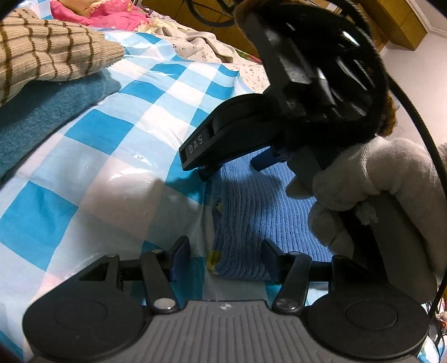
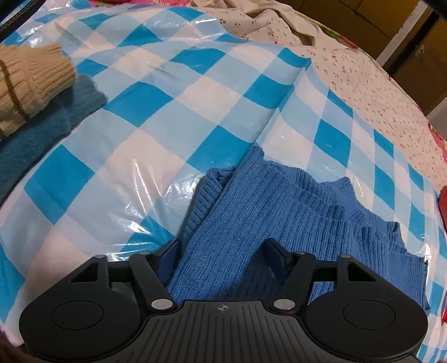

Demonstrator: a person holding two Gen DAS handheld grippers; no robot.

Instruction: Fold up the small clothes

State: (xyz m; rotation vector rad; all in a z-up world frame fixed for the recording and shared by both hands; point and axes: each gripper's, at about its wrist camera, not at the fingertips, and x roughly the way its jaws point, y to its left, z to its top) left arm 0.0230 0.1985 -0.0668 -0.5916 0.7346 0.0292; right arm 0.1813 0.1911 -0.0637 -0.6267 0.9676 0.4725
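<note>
A small blue ribbed knit sweater (image 2: 268,212) lies bunched on a blue-and-white checked plastic sheet (image 2: 156,117). My right gripper (image 2: 223,251) is open, low over the sweater, with knit between its jaws. In the left wrist view the sweater (image 1: 251,212) has a small yellow mark on its left edge. My left gripper (image 1: 226,251) is open, straddling that edge. The right gripper (image 1: 234,164) shows there too, held by a hand in a white glove (image 1: 363,178), its blue fingertips (image 1: 261,162) just above the sweater's far part.
A beige striped sweater (image 1: 47,53) lies on a teal knit garment (image 1: 42,117) at the left, also in the right wrist view (image 2: 30,75). A floral bedsheet (image 2: 363,72) lies beyond the checked sheet. Pink fabric (image 1: 103,14) lies at the far back.
</note>
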